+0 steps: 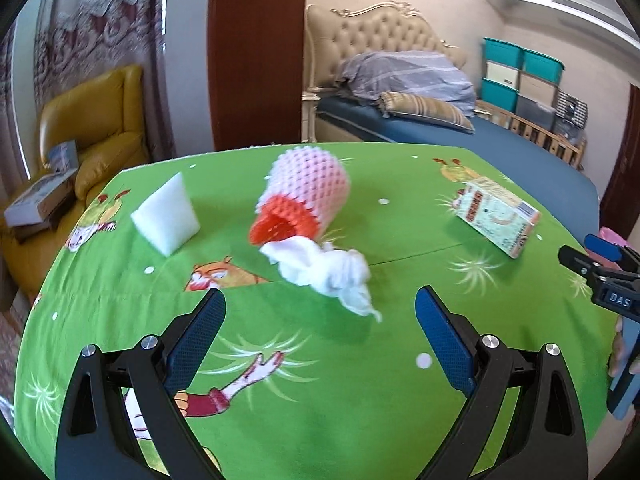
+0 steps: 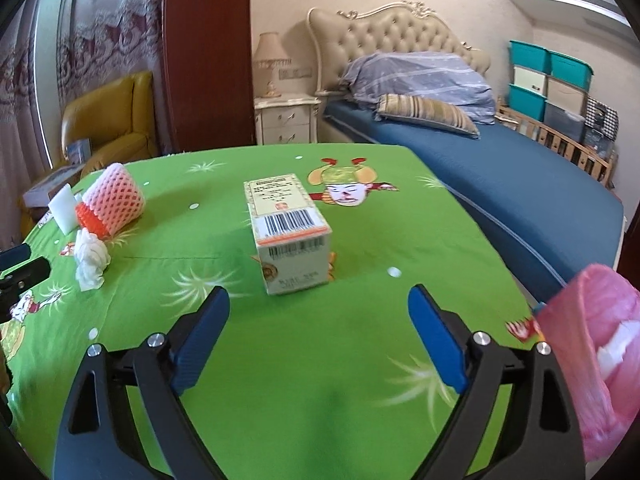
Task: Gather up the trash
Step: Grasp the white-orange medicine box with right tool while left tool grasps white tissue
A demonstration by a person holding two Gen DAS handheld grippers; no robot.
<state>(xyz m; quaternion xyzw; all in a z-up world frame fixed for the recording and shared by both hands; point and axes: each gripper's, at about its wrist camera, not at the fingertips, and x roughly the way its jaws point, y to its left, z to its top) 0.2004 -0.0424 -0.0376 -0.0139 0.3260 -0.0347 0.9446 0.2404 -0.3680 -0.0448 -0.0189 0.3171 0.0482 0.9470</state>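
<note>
On the green cartoon cloth lie a crumpled white tissue, a pink and orange foam net sleeve, a white foam wedge and a small cardboard box. My left gripper is open, just short of the tissue, with nothing between its fingers. My right gripper is open too, pointing at the box, which stands just beyond its tips. The tissue, the net sleeve and the wedge show at the left of the right wrist view.
A pink plastic bag with something white inside hangs at the table's right edge. Behind the table are a blue bed, a nightstand and a yellow armchair. The right gripper's body shows at the right of the left wrist view.
</note>
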